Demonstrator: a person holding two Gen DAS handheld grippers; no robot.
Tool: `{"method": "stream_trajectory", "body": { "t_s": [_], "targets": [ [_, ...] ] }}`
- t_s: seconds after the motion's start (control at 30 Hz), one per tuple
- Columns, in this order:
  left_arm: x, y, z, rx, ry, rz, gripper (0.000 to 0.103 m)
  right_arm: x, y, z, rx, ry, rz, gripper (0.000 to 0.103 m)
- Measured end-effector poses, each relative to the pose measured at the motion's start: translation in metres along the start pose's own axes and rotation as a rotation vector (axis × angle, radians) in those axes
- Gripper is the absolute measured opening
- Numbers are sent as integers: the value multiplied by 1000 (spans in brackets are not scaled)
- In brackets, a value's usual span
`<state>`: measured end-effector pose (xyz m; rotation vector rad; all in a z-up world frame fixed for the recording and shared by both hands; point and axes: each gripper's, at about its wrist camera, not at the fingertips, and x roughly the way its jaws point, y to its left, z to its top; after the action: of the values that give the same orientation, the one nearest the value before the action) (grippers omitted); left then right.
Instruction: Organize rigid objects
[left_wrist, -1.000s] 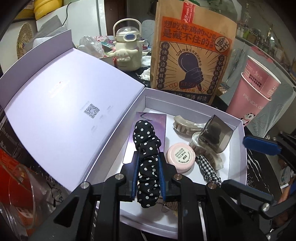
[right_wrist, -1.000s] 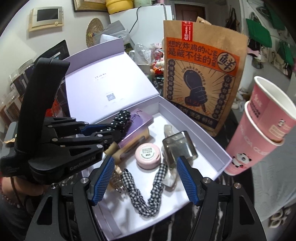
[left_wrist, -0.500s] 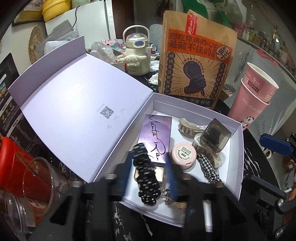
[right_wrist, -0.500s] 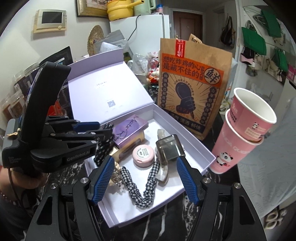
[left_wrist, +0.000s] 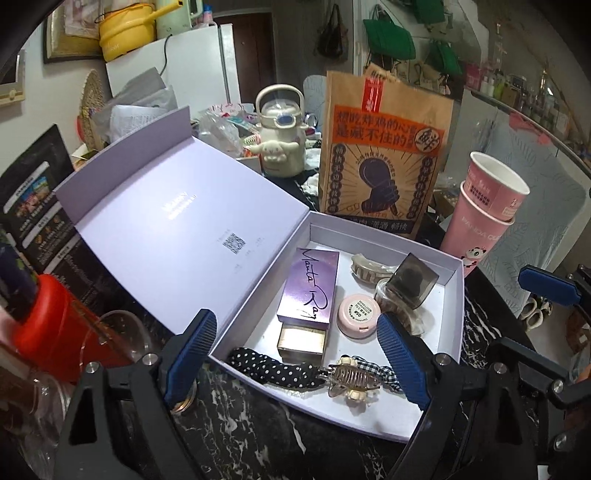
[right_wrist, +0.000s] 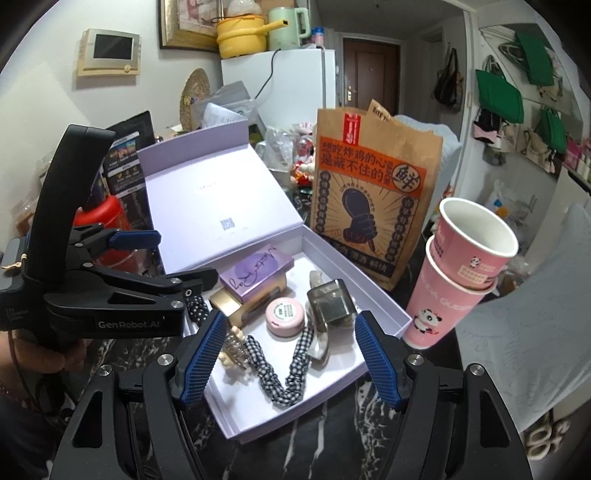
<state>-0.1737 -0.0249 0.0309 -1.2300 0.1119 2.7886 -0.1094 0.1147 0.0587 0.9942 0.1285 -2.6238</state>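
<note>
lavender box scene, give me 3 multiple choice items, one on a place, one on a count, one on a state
1. Where does the polka-dot scrunchie lie?
A. along the near wall inside the lavender box
B. in a pink cup
C. on the paper bag

2. How many pink paper cups are stacked?
A. one
B. two
C. four

3. How is the left gripper?
A. clamped on the scrunchie
B. holding the pink compact
C. empty, its jaws opening

Answers:
1 A, it lies beside the hair claw.
2 B, two rims show.
3 C, nothing sits between its pads.

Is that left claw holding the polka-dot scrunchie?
No, the polka-dot scrunchie lies in the box, clear of the opening left claw.
</note>
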Motion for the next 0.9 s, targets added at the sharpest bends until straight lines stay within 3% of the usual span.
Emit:
{"method": "stream_trajectory", "body": {
  "t_s": [0.57,0.9],
  "targets": [
    [-67,4,-18,-34,-90,64,89,-60,15,-5,-34,-145,-45,93],
    [-101,-3,-40,-41,-122,93,89,-84,13,-17,21,-138,-102,97]
  ]
}}
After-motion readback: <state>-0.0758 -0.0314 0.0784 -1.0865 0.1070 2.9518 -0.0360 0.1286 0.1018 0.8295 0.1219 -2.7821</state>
